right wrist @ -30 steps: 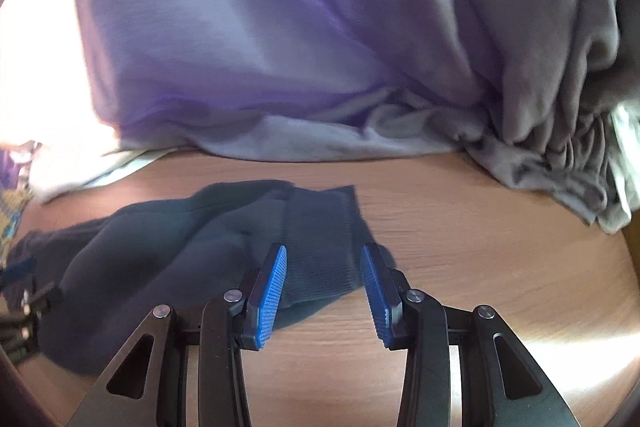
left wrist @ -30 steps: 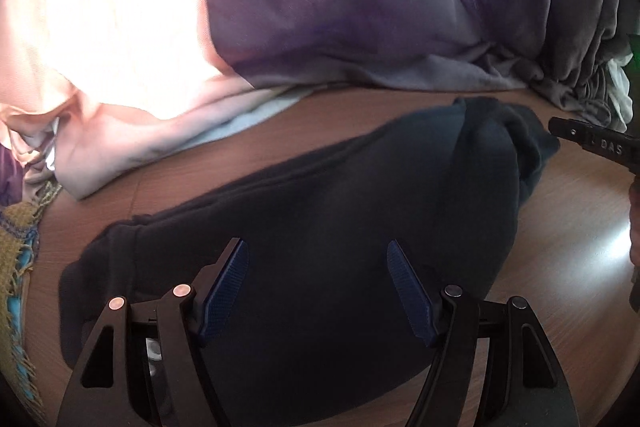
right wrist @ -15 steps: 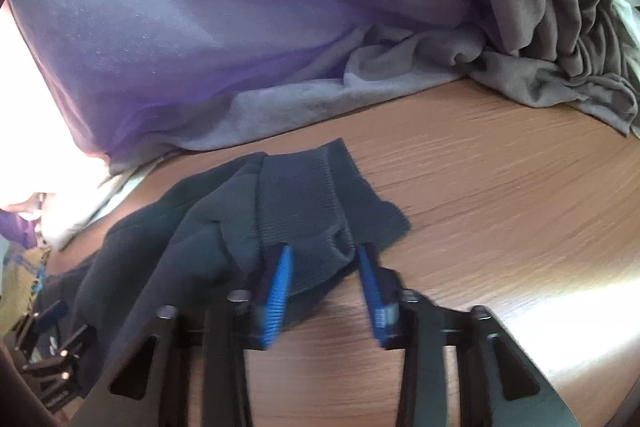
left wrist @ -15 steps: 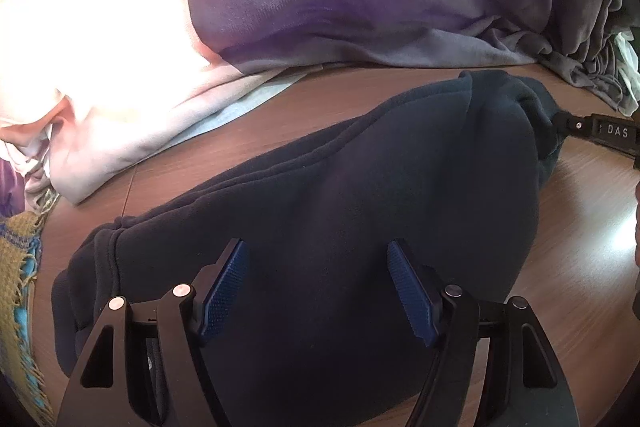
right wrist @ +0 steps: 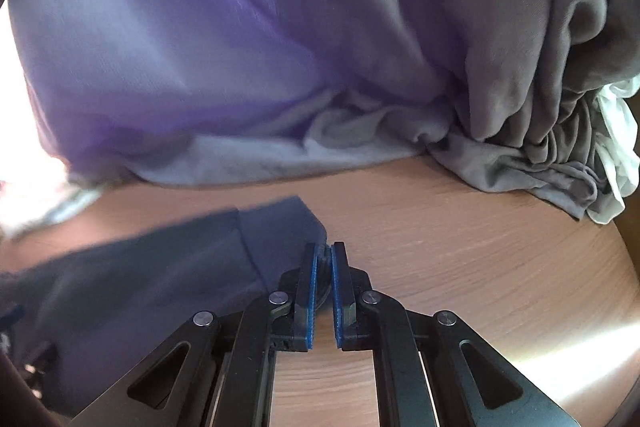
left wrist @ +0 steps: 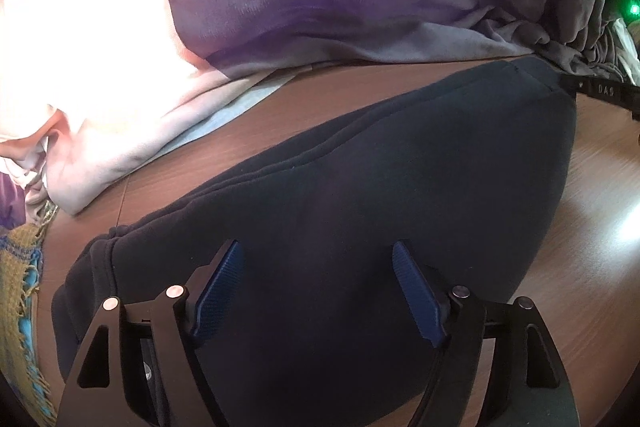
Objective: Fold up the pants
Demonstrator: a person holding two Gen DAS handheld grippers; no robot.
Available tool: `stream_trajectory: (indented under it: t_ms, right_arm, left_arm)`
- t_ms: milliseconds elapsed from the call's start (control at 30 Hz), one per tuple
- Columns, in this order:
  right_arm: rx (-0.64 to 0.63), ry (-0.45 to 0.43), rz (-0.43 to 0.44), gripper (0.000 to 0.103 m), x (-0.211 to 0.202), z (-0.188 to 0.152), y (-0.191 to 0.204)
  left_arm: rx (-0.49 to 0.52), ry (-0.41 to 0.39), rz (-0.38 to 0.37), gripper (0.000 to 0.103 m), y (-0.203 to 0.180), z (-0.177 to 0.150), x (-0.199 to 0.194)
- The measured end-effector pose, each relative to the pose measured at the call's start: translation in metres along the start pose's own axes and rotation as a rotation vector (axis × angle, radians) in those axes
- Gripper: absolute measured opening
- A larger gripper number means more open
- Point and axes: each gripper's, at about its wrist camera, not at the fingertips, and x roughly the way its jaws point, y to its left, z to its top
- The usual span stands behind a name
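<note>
Dark navy pants (left wrist: 360, 207) lie across a wooden table (left wrist: 592, 267), filling the lower middle of the left wrist view. My left gripper (left wrist: 316, 259) is open, its blue pads hovering over the pants' wide end. In the right wrist view the pants (right wrist: 140, 275) stretch to the left, and my right gripper (right wrist: 325, 249) is shut on the ribbed cuff corner (right wrist: 280, 223). The right gripper's black body (left wrist: 600, 91) shows at the far right of the left wrist view, at the pants' narrow end.
A purple and grey heap of fabric (right wrist: 280, 47) lies along the back of the table. Pale pink cloth (left wrist: 100, 87) lies at the back left. A yellow and teal fringed textile (left wrist: 20, 287) sits at the left edge. White cloth (right wrist: 616, 147) is at the far right.
My right gripper has closed on the pants' cuff corner. The pants leg has been pulled out straighter to the right. My left gripper has stayed open over the pants.
</note>
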Motion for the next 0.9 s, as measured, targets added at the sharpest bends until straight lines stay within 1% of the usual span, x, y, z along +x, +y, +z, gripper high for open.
stream_trajectory:
  t_ms: [67, 100, 133, 167, 200, 233, 267, 300, 333, 367, 400, 433, 467, 500, 567, 633, 733, 767, 800, 867, 900]
  right_arm:
    - [0.012, 0.031, -0.003, 0.008, 0.007, -0.005, -0.003]
    - [0.017, 0.038, -0.006, 0.012, 0.007, -0.007, -0.004]
    - [0.021, 0.035, -0.019, 0.018, 0.003, -0.009, -0.005]
    - [0.019, 0.024, -0.04, 0.034, -0.003, -0.009, -0.004]
    - [0.01, -0.003, -0.058, 0.046, -0.011, -0.007, -0.003]
    - [-0.011, -0.041, -0.071, 0.047, -0.022, -0.004, 0.001]
    - [-0.032, -0.061, -0.068, 0.047, -0.028, -0.001, 0.004]
    - [-0.076, -0.081, -0.048, 0.047, -0.037, 0.004, 0.011]
    - [-0.138, -0.089, -0.011, 0.047, -0.044, 0.011, 0.02]
    - [-0.194, -0.095, 0.022, 0.047, -0.048, 0.015, 0.03]
    - [-0.246, -0.103, 0.052, 0.047, -0.052, 0.019, 0.039]
    - [-0.315, -0.106, 0.103, 0.047, -0.056, 0.023, 0.052]
    - [-0.355, -0.101, 0.136, 0.047, -0.057, 0.026, 0.06]
    - [-0.414, -0.084, 0.191, 0.047, -0.057, 0.029, 0.072]
    - [-0.511, -0.057, 0.29, 0.047, -0.055, 0.035, 0.093]
    - [-0.569, -0.021, 0.355, 0.047, -0.048, 0.04, 0.107]
    - [-0.659, 0.044, 0.466, 0.047, -0.031, 0.044, 0.132]
    - [-0.681, 0.053, 0.48, 0.047, -0.03, 0.043, 0.137]
    - [-0.723, 0.071, 0.501, 0.047, -0.026, 0.041, 0.146]
    - [-0.812, 0.094, 0.522, 0.047, -0.017, 0.036, 0.162]
    - [-0.852, 0.106, 0.531, 0.047, -0.015, 0.033, 0.17]
  left_arm:
    - [0.003, -0.003, -0.001, 0.077, 0.001, 0.0, -0.001]
    - [0.006, -0.008, -0.003, 0.077, 0.001, 0.001, -0.003]
    - [0.009, -0.021, 0.001, 0.077, 0.003, 0.002, -0.007]
    - [0.013, -0.034, 0.005, 0.077, 0.006, 0.003, -0.01]
    - [0.019, -0.046, 0.002, 0.077, 0.009, 0.005, -0.014]
    - [0.028, -0.055, -0.006, 0.077, 0.011, 0.006, -0.017]
    - [0.052, -0.071, -0.012, 0.077, 0.015, 0.008, -0.021]
    - [0.072, -0.081, -0.011, 0.077, 0.018, 0.011, -0.024]
    - [0.097, -0.095, -0.015, 0.077, 0.02, 0.013, -0.027]
    - [0.128, -0.111, -0.037, 0.077, 0.024, 0.018, -0.03]
    - [0.147, -0.122, -0.053, 0.077, 0.028, 0.021, -0.032]
    - [0.158, -0.127, -0.064, 0.077, 0.031, 0.025, -0.033]
    - [0.17, -0.135, -0.087, 0.077, 0.035, 0.029, -0.034]
    - [0.187, -0.143, -0.119, 0.077, 0.039, 0.034, -0.036]
    - [0.222, -0.155, -0.152, 0.077, 0.044, 0.041, -0.037]
    - [0.273, -0.166, -0.177, 0.077, 0.049, 0.047, -0.036]
    - [0.34, -0.151, -0.218, 0.074, 0.052, 0.053, -0.028]
    - [0.357, -0.137, -0.234, 0.072, 0.054, 0.055, -0.023]
    - [0.363, -0.126, -0.243, 0.069, 0.056, 0.057, -0.019]
    - [0.379, -0.094, -0.278, 0.066, 0.06, 0.059, -0.007]
    - [0.381, -0.073, -0.295, 0.063, 0.063, 0.06, -0.001]
